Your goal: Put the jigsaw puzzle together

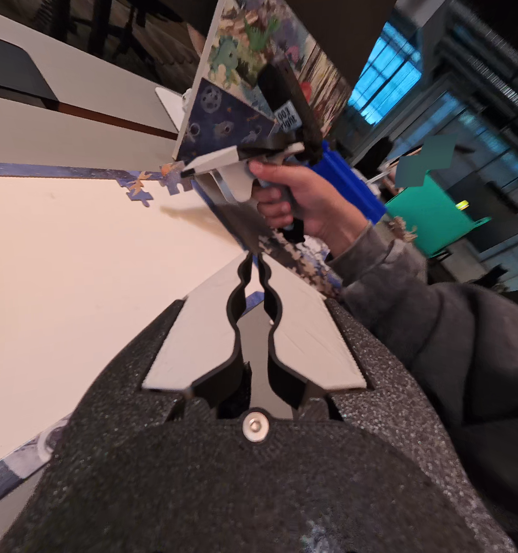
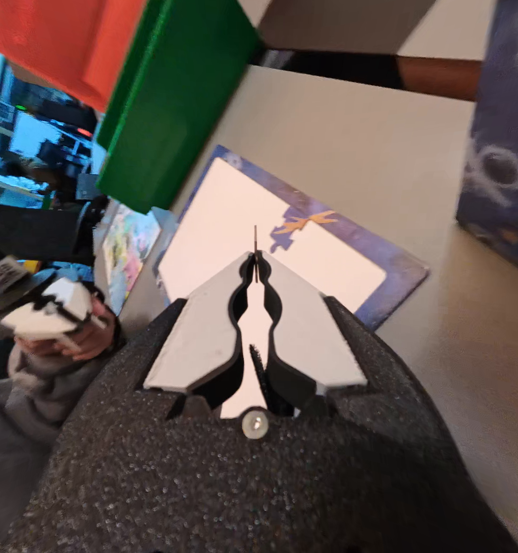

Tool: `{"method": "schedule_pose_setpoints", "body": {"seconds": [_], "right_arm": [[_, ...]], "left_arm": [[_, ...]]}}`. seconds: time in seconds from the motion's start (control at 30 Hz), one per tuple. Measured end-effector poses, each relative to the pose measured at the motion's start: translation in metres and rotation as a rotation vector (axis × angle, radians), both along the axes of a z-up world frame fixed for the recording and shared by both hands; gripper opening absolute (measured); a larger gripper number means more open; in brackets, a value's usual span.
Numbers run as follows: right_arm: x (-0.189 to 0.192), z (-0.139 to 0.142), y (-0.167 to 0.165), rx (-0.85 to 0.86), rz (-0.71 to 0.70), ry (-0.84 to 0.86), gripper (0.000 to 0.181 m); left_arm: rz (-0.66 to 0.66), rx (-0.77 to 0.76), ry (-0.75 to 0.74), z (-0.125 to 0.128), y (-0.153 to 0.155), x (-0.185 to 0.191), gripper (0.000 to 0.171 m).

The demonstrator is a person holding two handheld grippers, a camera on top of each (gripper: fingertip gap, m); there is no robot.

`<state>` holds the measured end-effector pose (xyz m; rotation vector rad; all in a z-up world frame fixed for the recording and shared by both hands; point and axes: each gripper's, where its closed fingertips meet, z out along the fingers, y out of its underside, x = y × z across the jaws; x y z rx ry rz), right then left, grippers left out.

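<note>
1. Right gripper (image 2: 255,259) pinches a puzzle piece (image 2: 255,239) edge-on above the puzzle tray (image 2: 401,266).
2. Left gripper (image 1: 253,257) nearly closed, looks empty.
3. Only a few joined pieces (image 2: 299,229) at the top border; most left.

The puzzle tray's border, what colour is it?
Blue-purple with orange marks, around a pale blank middle; the tray shows best in the right wrist view.

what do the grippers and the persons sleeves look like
Both the left gripper and the right gripper have white wedge-shaped fingers lined with wavy black pads, set in a speckled black body with a silver screw. The right gripper carries a white sticker. The sleeve is grey.
</note>
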<state>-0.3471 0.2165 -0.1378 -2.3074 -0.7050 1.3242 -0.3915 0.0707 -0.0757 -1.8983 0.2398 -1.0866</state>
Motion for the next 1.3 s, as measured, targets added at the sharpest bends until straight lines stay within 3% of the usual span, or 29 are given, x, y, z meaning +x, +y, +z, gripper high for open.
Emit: {"method": "schedule_pose_setpoints", "body": {"seconds": [0.13, 0.33, 0.87, 1.03, 1.13, 1.3], "right_arm": [[-0.003, -0.013, 0.019, -0.048, -0.028, -0.061, 0.002], [0.000, -0.019, 0.022, -0.051, -0.047, -0.101, 0.002], [0.000, -0.031, 0.021, 0.004, -0.034, -0.203, 0.009], [-0.003, -0.028, 0.018, -0.027, -0.027, -0.155, 0.003], [-0.009, -0.019, 0.016, -0.141, -0.047, -0.019, 0.001], [-0.008, -0.027, 0.020, -0.123, -0.069, -0.066, 0.003]], "left_arm": [[0.000, 0.005, 0.064, -0.010, -0.001, 0.003, 0.000], [0.013, 0.017, 0.002, 0.002, -0.001, -0.003, 0.000], [0.000, 0.014, 0.017, 0.001, -0.004, -0.001, 0.000], [0.001, 0.013, 0.023, 0.000, -0.004, -0.001, 0.000], [0.001, 0.014, 0.020, 0.001, -0.004, -0.001, 0.000], [0.003, 0.016, 0.023, 0.001, -0.004, -0.002, 0.000]]}}
